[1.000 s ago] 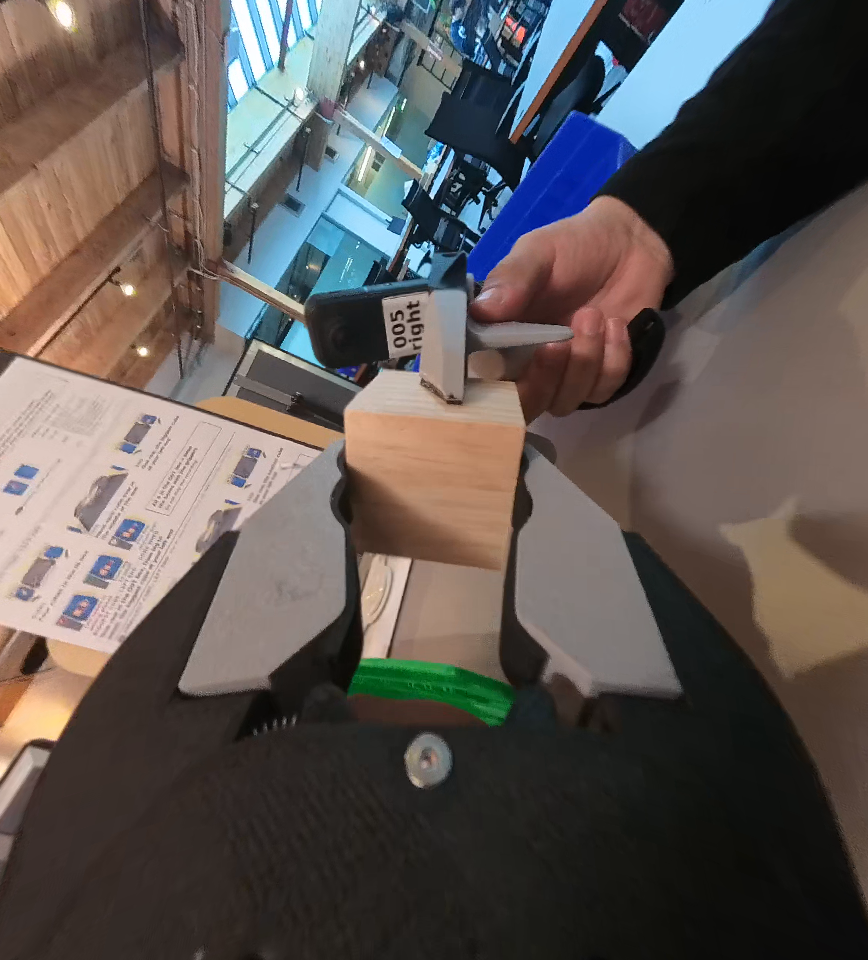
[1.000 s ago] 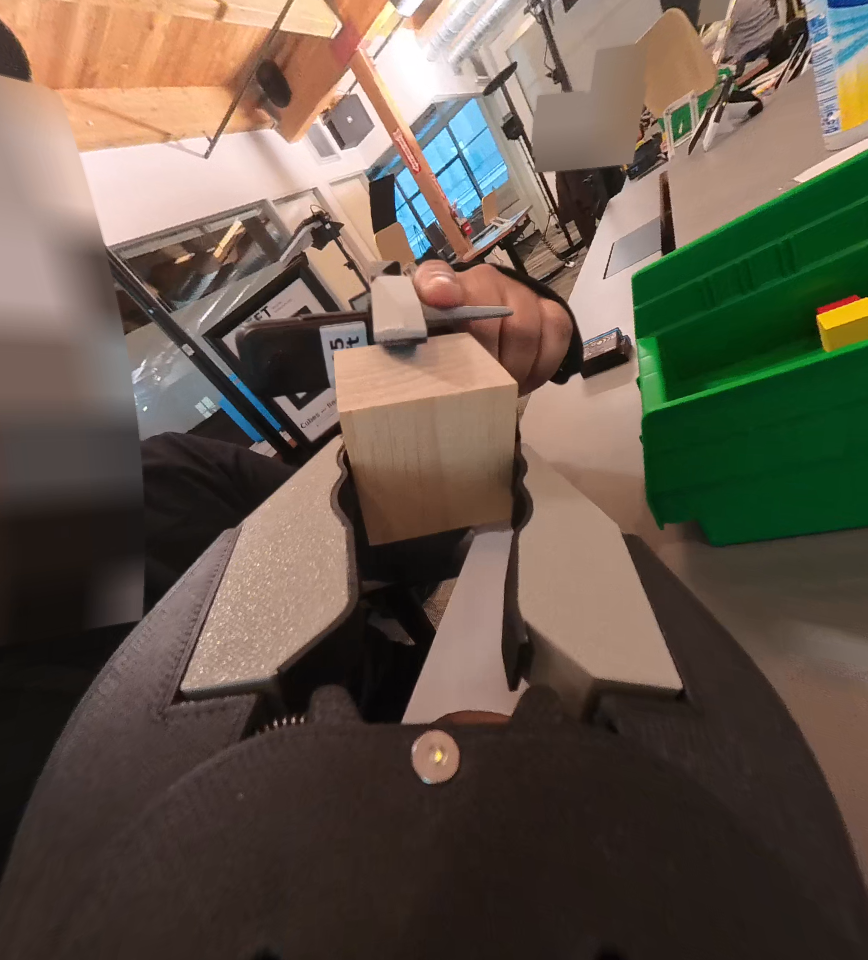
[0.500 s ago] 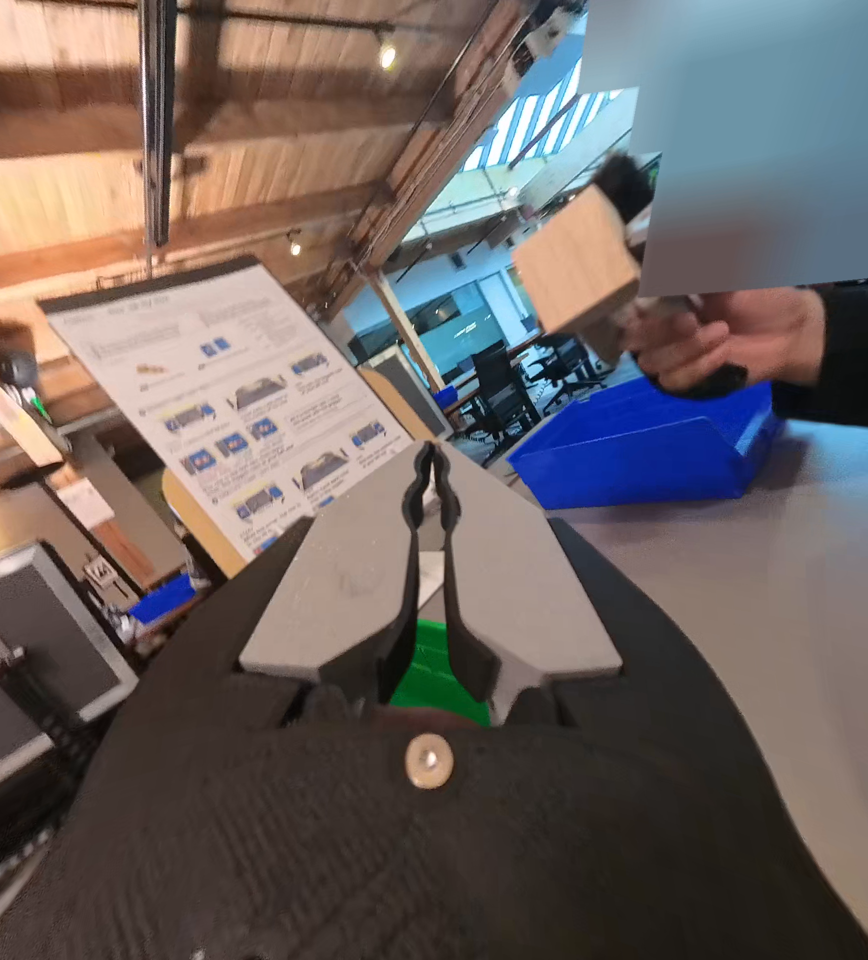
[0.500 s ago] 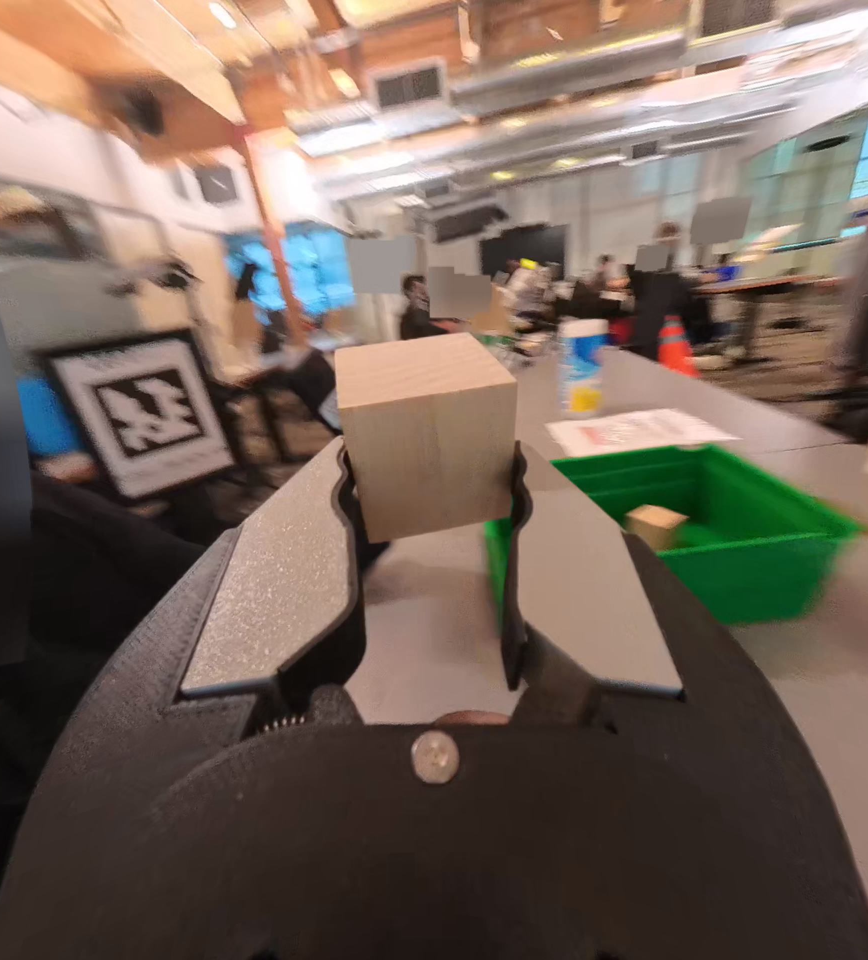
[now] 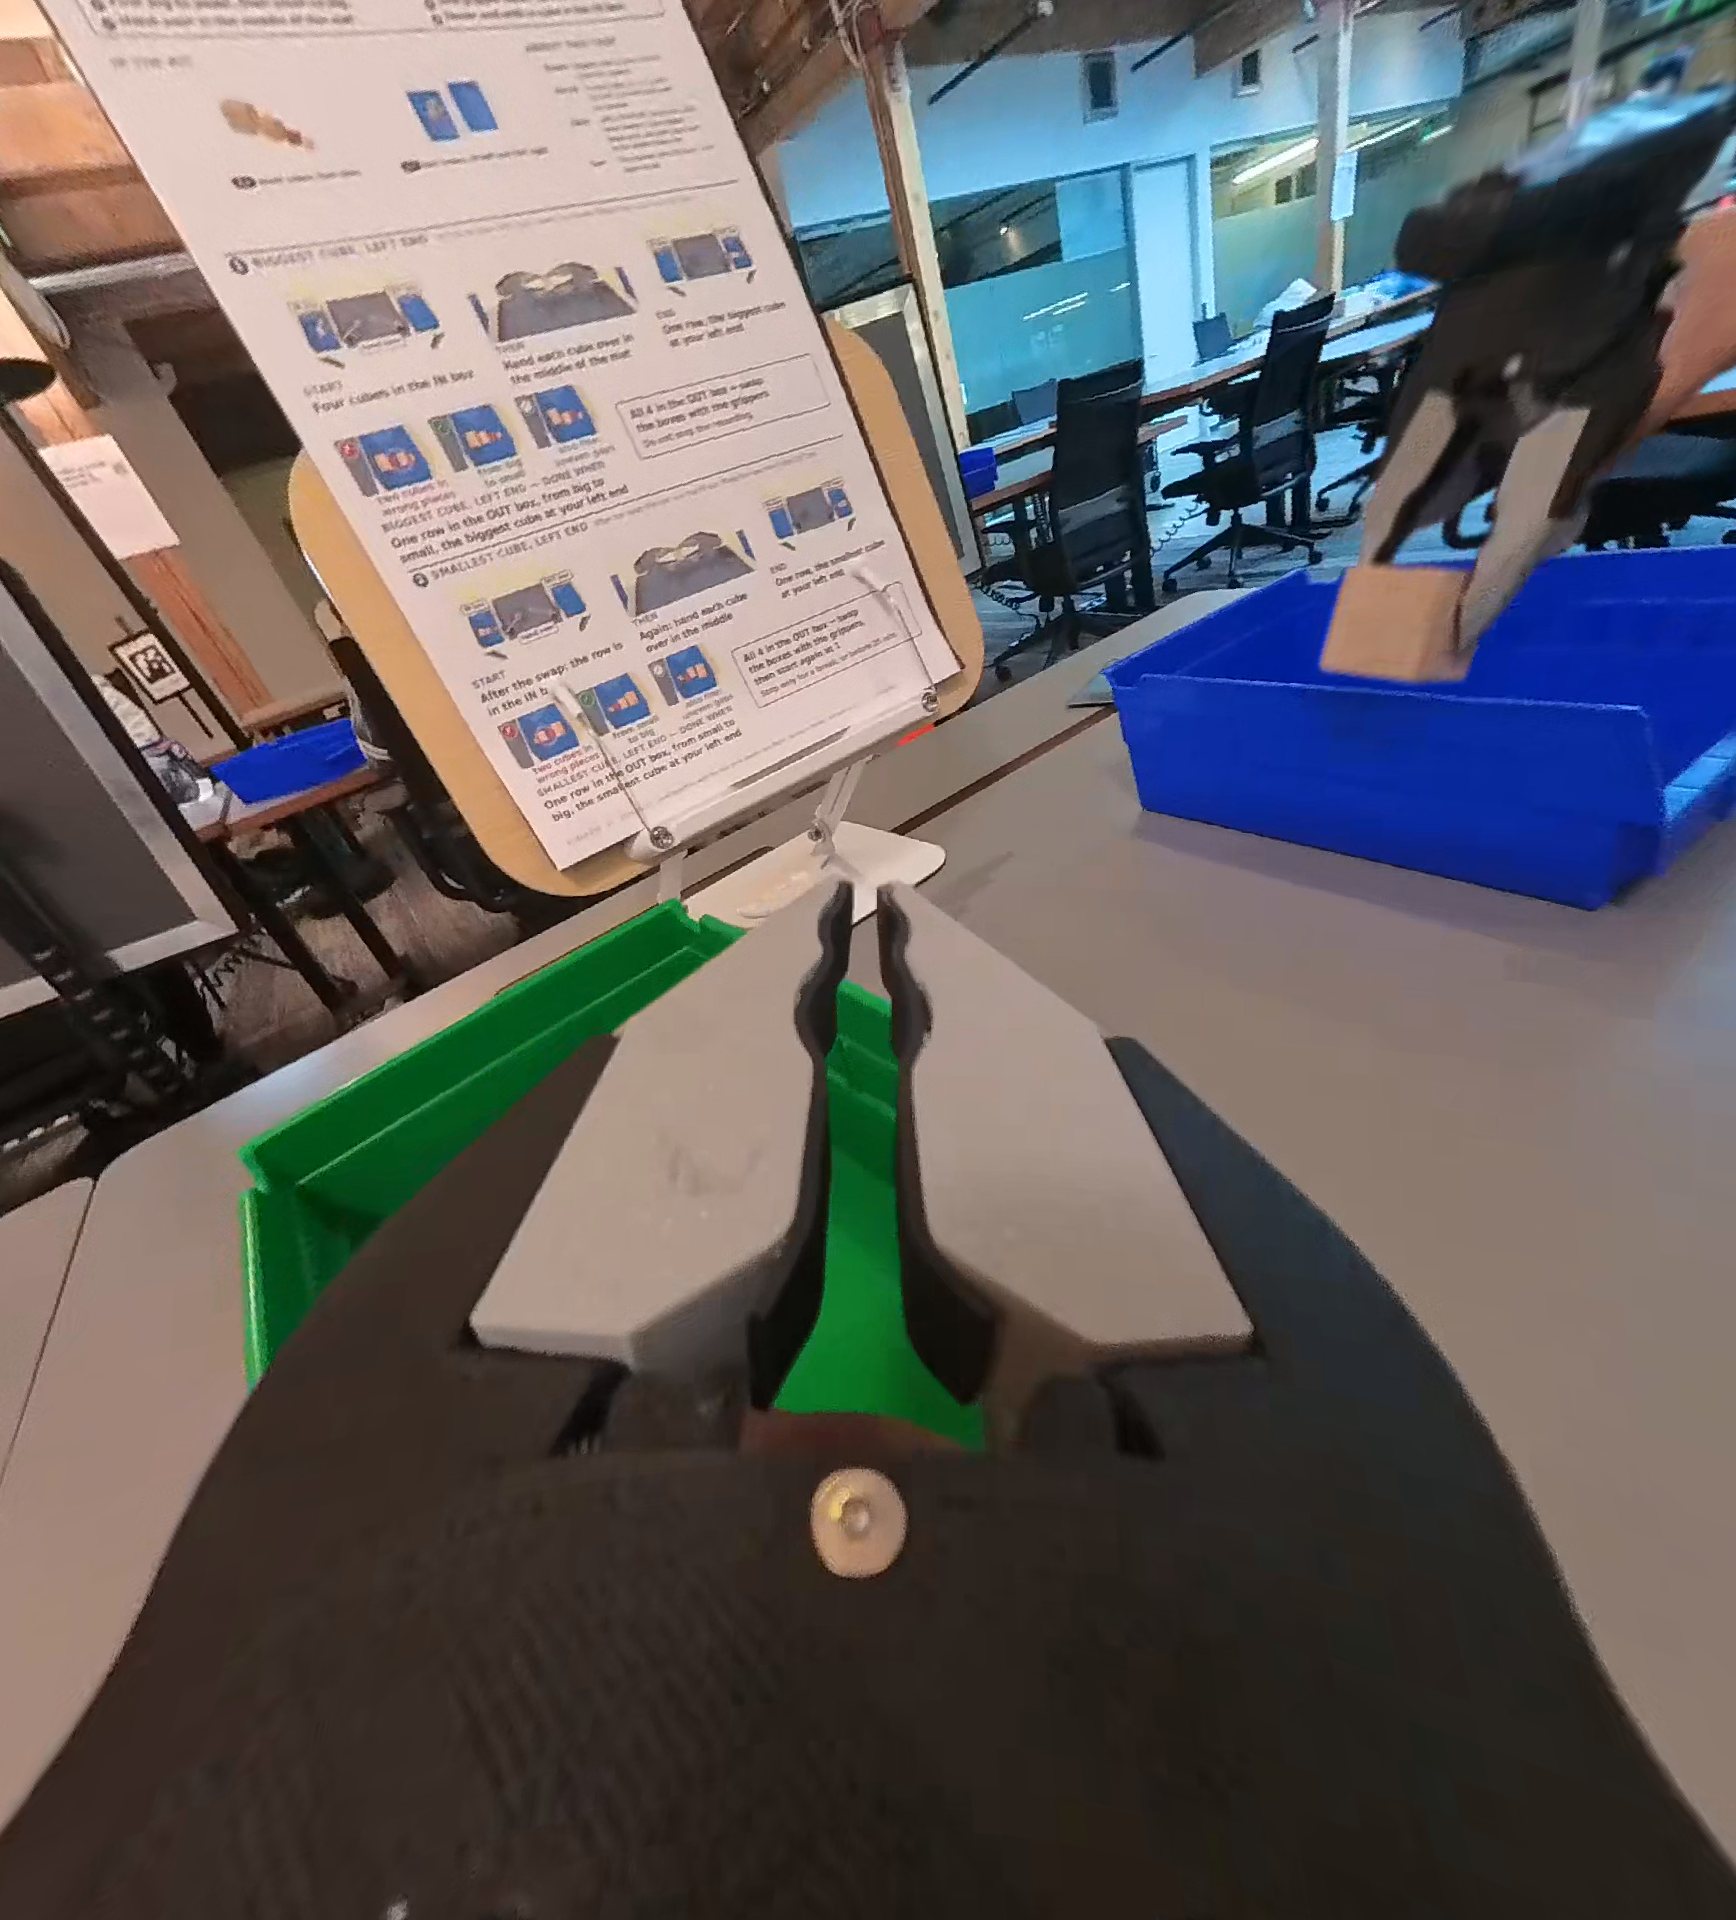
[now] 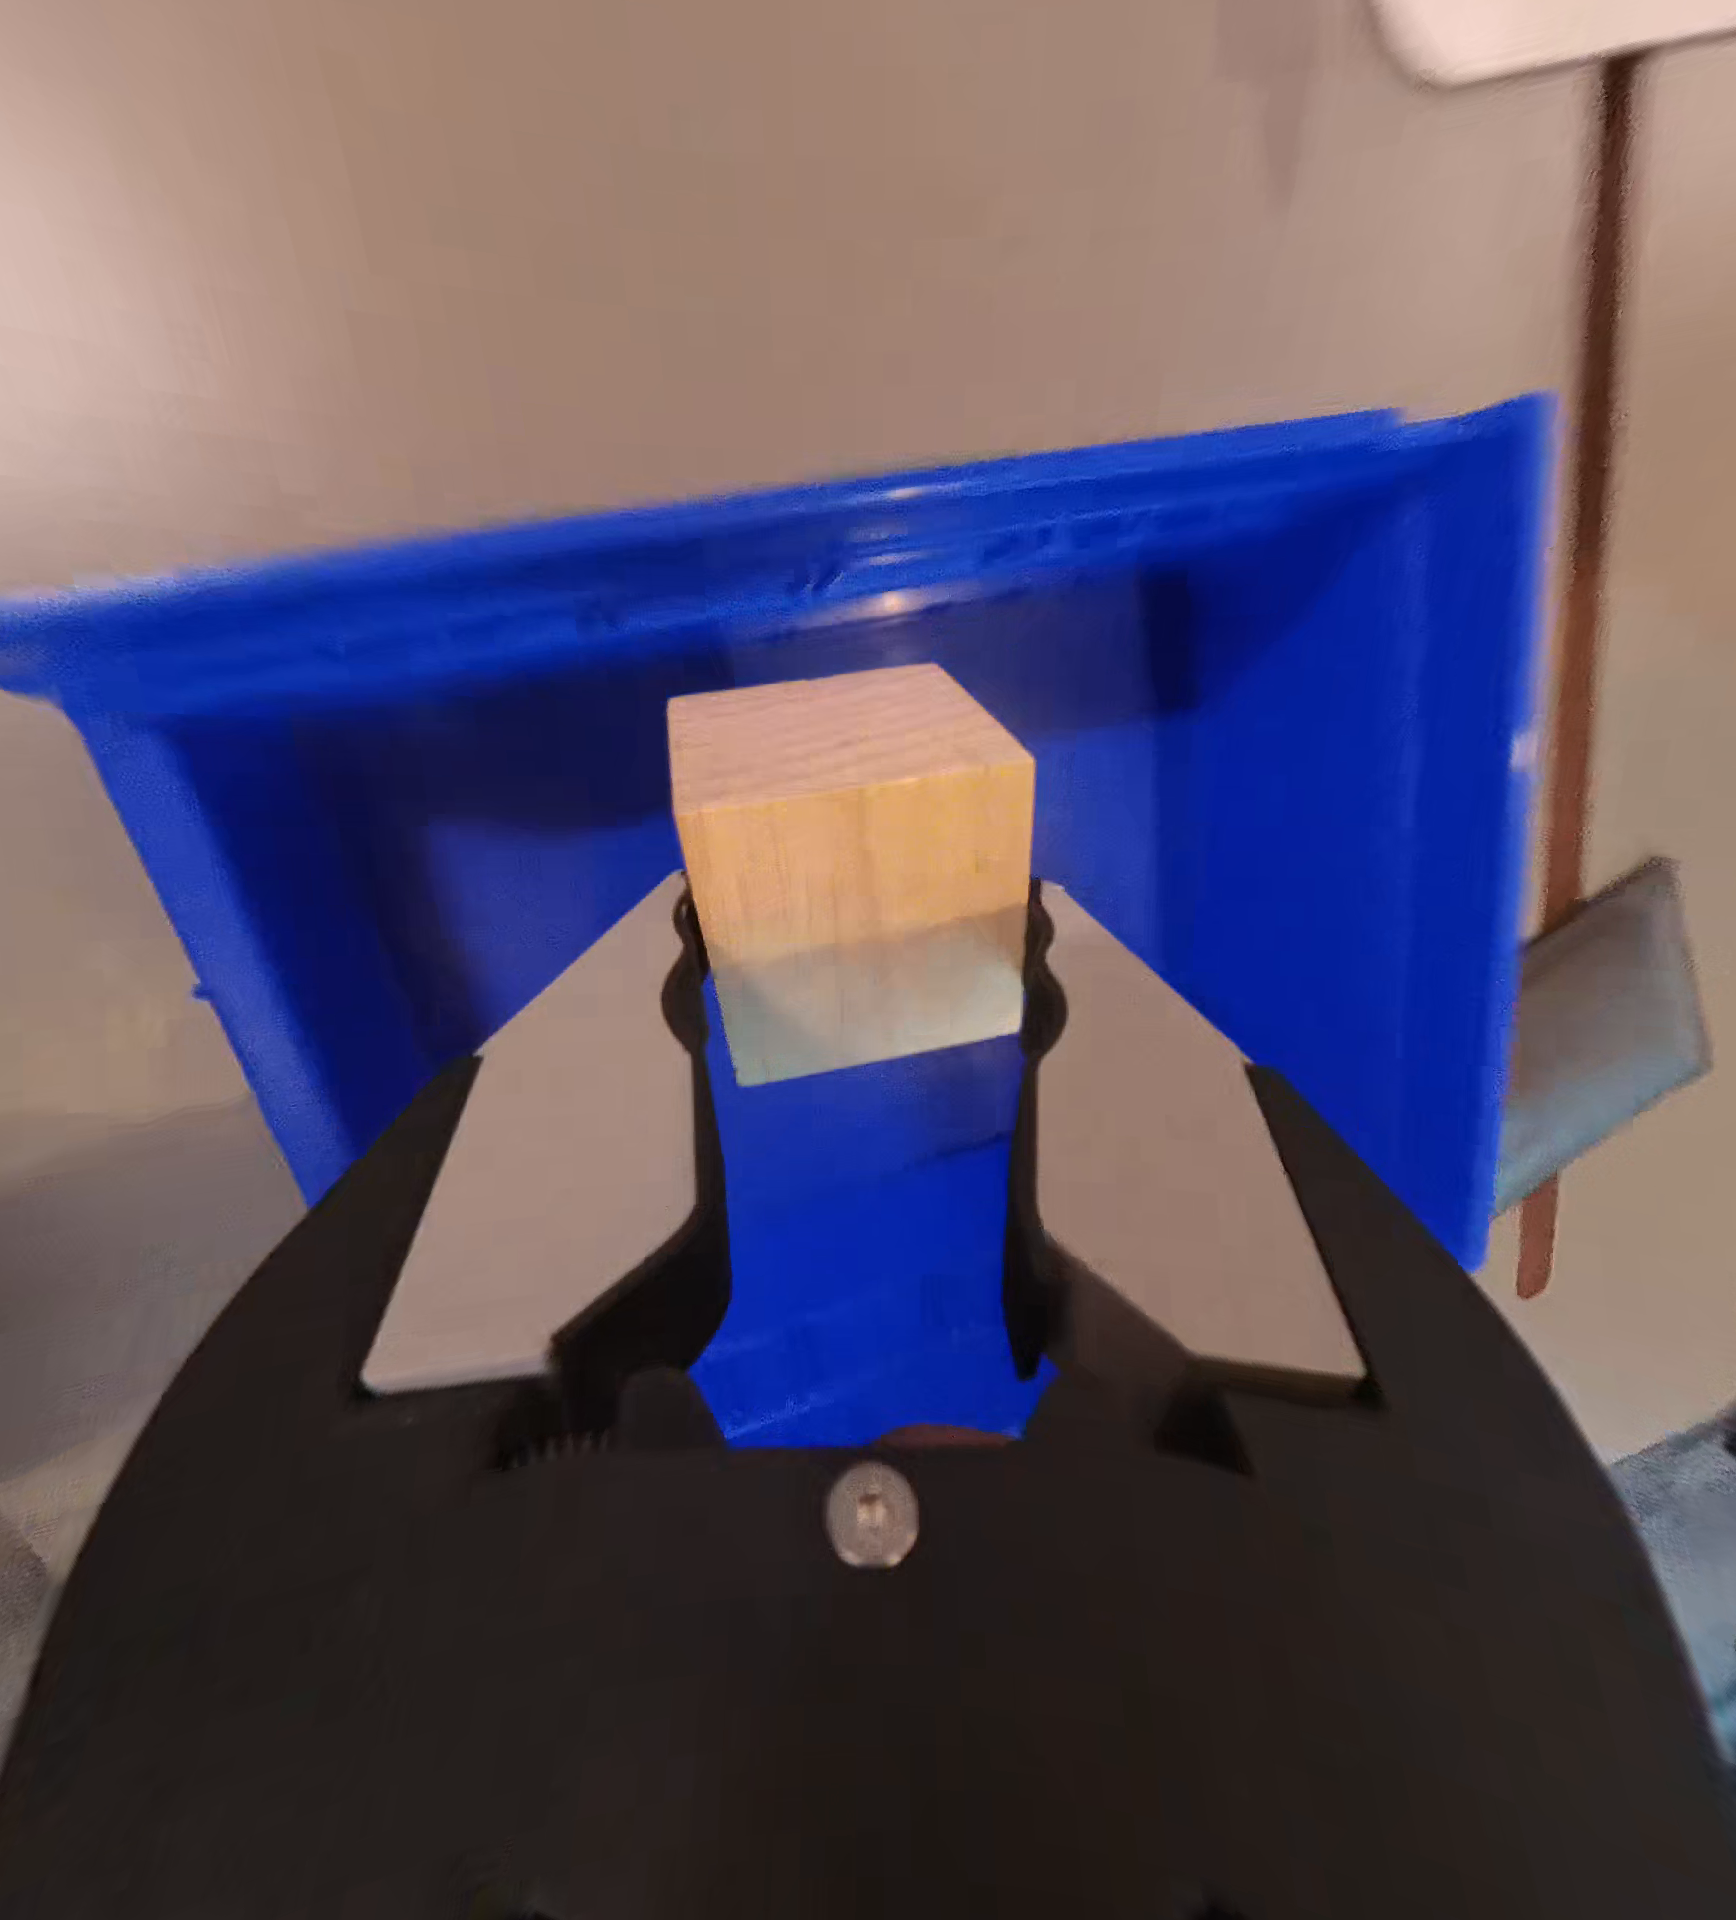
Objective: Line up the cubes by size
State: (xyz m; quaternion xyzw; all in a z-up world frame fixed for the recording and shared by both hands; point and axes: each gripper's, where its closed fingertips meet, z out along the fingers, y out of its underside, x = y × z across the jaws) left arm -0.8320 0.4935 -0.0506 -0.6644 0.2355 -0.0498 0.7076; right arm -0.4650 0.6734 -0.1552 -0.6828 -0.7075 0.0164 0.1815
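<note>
My left gripper (image 5: 862, 902) hangs over the green bin (image 5: 490, 1081), its fingers nearly touching, holding nothing. My right gripper (image 6: 859, 894) has its fingers clamped on the wooden cube (image 6: 848, 821), held above the blue bin (image 6: 1342, 790) on the grey table (image 5: 1415, 1143).

An instruction sheet (image 5: 573, 436) stands on a white stand (image 5: 843, 868) before office chairs (image 5: 1092, 499).

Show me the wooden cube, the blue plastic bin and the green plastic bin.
wooden cube (image 6: 853, 842), right wrist view, front face
blue plastic bin (image 5: 1383, 769), left wrist view, near wall
green plastic bin (image 5: 448, 1101), left wrist view, rim
</note>
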